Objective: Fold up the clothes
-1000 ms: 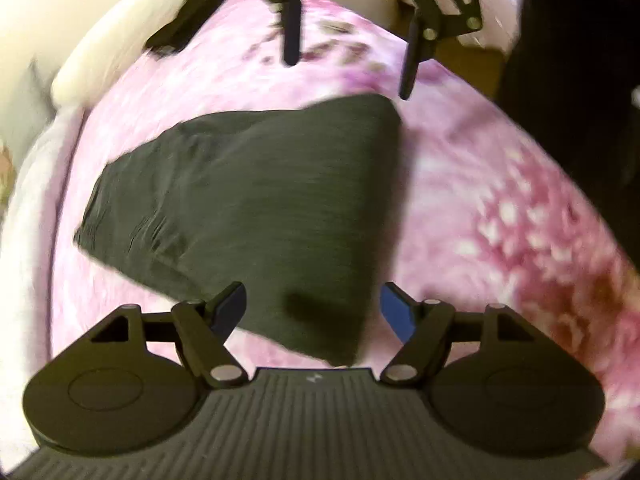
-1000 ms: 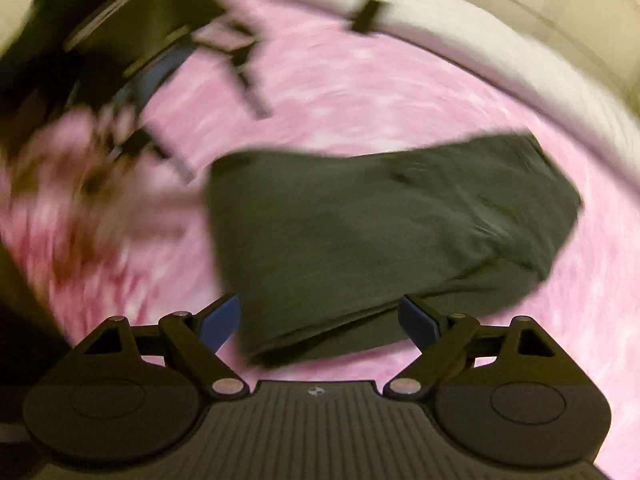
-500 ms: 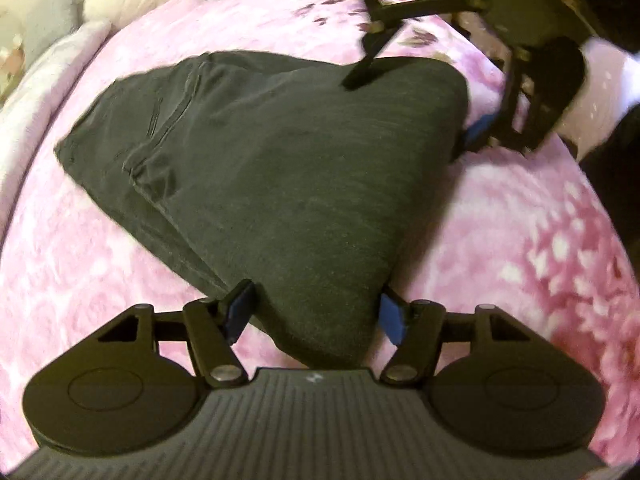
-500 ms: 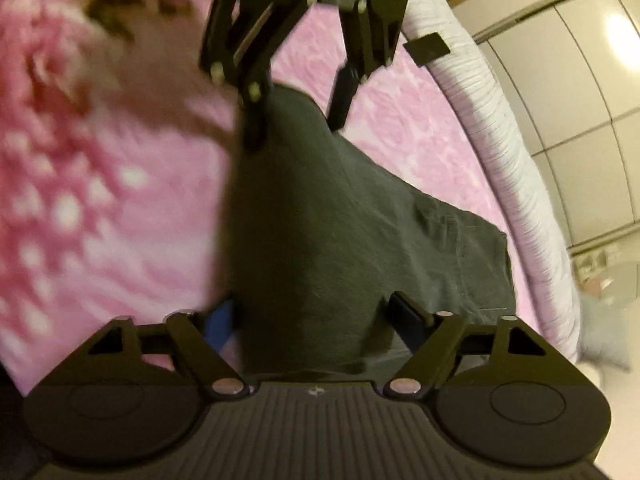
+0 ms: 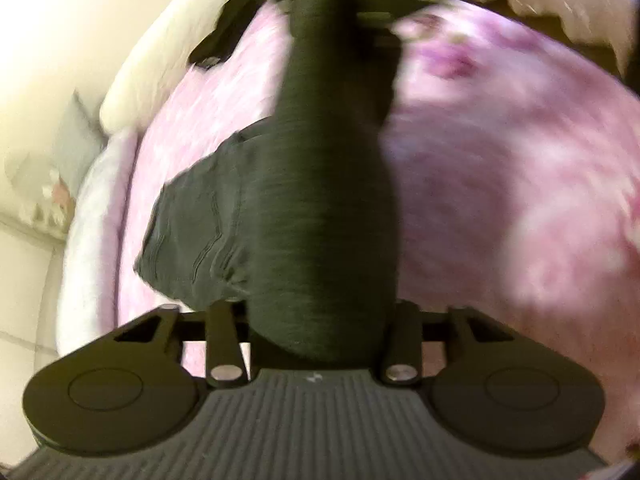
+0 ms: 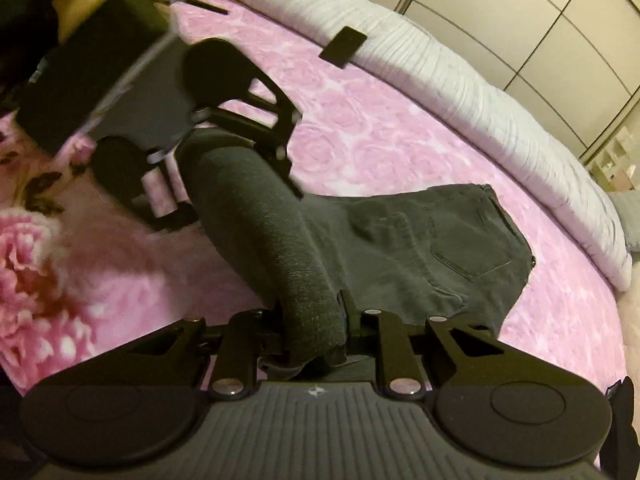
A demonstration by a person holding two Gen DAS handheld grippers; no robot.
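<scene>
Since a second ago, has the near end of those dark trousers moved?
Yes. The dark trousers lay flat on the pink blanket; now the near edge is bunched and lifted off it, between the closing right gripper and left gripper.

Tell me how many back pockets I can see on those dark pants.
1. The one visible pocket is on the flat part of the dark pants, toward the white bed edge; any others may be hidden in the folds.

Black left claw [image 5: 320, 316], silver pivot screws, ribbed grey housing, matching right claw [image 6: 312, 320]
</scene>
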